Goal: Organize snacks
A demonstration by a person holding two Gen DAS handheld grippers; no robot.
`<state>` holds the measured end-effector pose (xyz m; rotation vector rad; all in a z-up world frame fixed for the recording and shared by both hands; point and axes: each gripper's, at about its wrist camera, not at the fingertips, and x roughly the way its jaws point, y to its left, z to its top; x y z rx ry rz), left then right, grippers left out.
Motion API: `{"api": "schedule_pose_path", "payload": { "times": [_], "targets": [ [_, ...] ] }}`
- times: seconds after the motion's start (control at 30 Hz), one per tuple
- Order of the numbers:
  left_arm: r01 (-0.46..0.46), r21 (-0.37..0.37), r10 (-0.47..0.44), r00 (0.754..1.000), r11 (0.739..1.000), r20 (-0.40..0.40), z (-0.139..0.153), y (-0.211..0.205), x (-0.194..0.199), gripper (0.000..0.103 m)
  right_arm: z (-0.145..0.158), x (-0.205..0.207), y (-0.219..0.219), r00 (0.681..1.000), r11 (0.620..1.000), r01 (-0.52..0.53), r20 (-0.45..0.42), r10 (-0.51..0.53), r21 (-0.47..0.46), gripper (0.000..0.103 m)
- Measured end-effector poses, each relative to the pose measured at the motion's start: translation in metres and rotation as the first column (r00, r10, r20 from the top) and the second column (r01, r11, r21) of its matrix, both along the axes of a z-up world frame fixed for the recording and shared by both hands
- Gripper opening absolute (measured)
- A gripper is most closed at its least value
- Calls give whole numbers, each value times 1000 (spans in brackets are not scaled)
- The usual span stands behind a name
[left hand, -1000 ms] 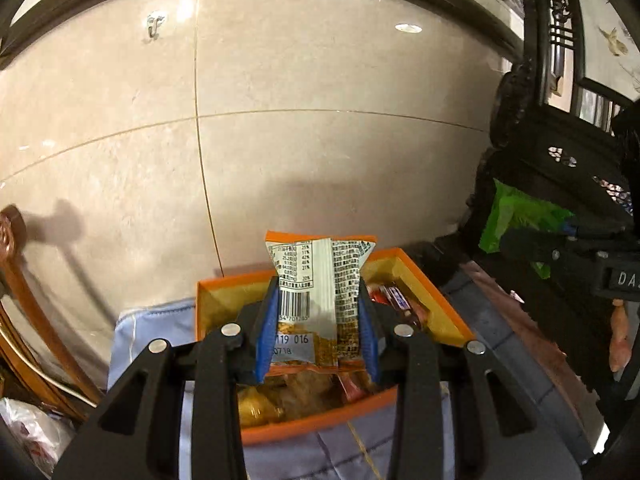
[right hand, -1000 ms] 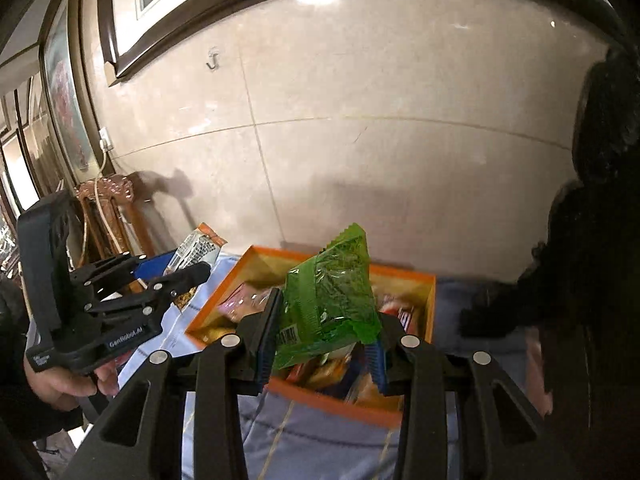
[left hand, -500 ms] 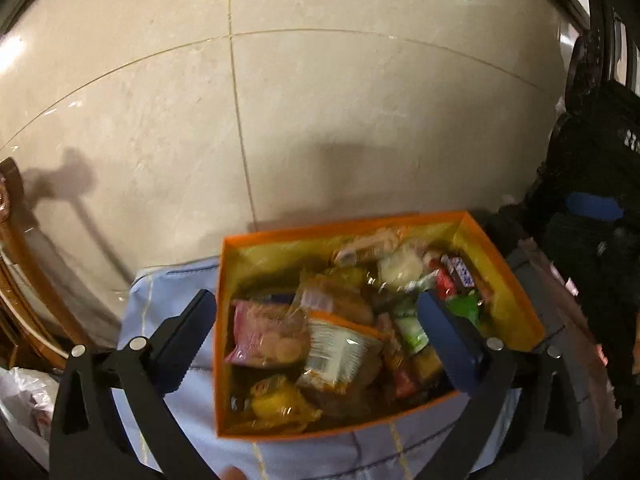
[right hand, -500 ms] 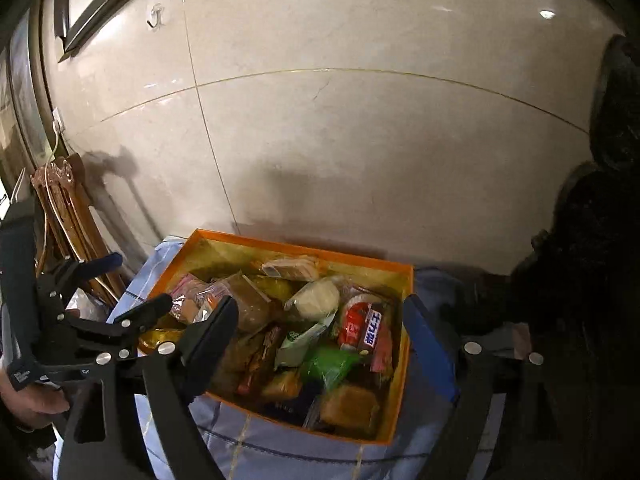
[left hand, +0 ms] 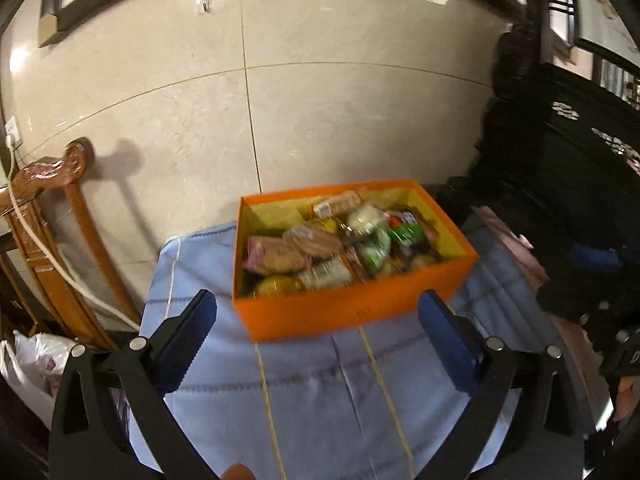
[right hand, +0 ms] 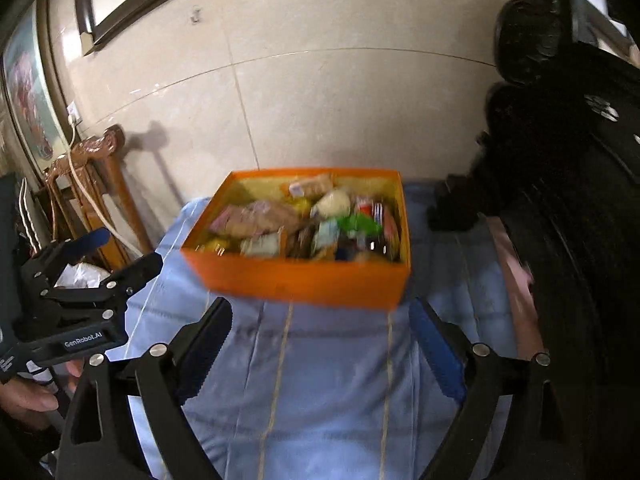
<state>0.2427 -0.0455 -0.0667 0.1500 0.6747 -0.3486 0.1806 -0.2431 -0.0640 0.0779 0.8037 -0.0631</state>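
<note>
We see the orange box (left hand: 352,312) full of snacks (left hand: 320,248) at the far edge of the blue cloth (left hand: 320,400). Our left gripper (left hand: 320,344) gapes empty short of it; our right gripper's (right hand: 320,344) jaws are opening, nothing between them.

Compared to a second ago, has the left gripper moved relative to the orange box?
Yes. The left gripper has pulled back from the orange box; its jaws, then over the box, now stand open and empty over the blue cloth.
</note>
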Motion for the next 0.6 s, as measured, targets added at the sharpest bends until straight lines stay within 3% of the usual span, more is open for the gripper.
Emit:
{"api": "schedule_pose_path", "payload": {
  "times": [0.33,0.6],
  "targets": [
    [-92,-2,92,995,996,-31,40,29,-141,99,34,-122,16,999,999,35,23,-35,12,99],
    [-212,-9,212,977,977,-10,63,38,-230,99,53,-197,29,996,998,-65,65,65,-8,99]
  ]
}}
